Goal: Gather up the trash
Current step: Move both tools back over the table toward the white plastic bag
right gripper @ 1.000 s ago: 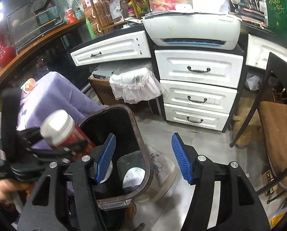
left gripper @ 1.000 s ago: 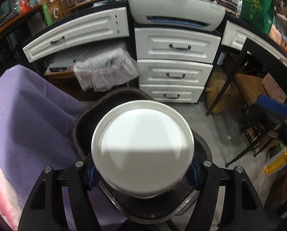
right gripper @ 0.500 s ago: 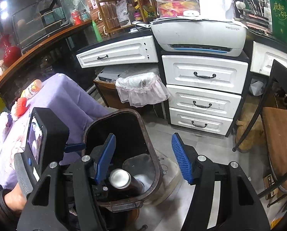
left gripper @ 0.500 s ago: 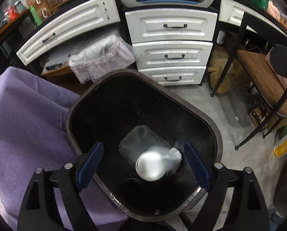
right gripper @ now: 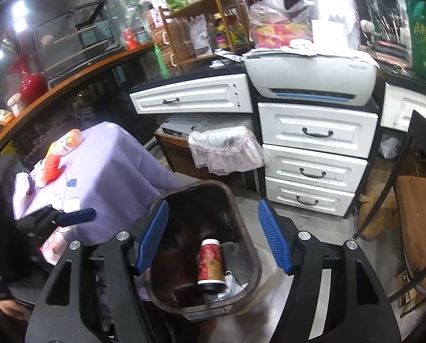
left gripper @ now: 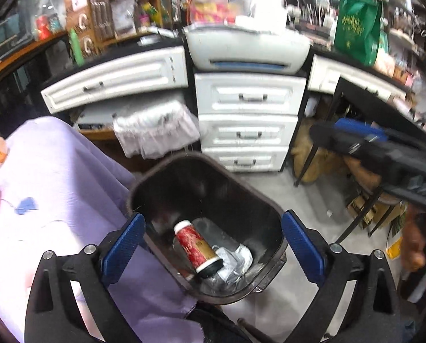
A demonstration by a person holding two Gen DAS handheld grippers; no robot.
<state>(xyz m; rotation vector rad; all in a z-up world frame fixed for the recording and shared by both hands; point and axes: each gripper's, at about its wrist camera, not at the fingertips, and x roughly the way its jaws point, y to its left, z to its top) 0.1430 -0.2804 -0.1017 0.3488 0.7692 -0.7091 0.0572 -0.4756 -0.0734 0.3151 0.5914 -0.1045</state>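
Note:
A dark brown trash bin (left gripper: pixel 273 208) stands on the floor beside a purple-clothed table (left gripper: pixel 55 177). A red bottle with a white cap (left gripper: pixel 197 247) lies inside it next to crumpled white trash (left gripper: pixel 235 260). My left gripper (left gripper: pixel 211 247) is open and empty above the bin. My right gripper (right gripper: pixel 213 241) is open and empty, also above the bin (right gripper: pixel 241 223), where the red bottle (right gripper: pixel 210 261) shows. On the table (right gripper: pixel 118 165) lie an orange bottle (right gripper: pixel 67 141), a red item (right gripper: pixel 51 168) and white scraps (right gripper: pixel 24 181).
White drawers (right gripper: pixel 313 157) with a printer (right gripper: pixel 310 77) on top stand behind the bin. A lace-covered basket (right gripper: pixel 227 148) sits to their left. A black-legged table (right gripper: pixel 413 188) is on the right. The right gripper shows in the left wrist view (left gripper: pixel 384 154).
The left gripper let go of the white-capped red bottle, which dropped into the bin and now lies on its side. The left gripper pulled back and up. The right gripper stayed open.

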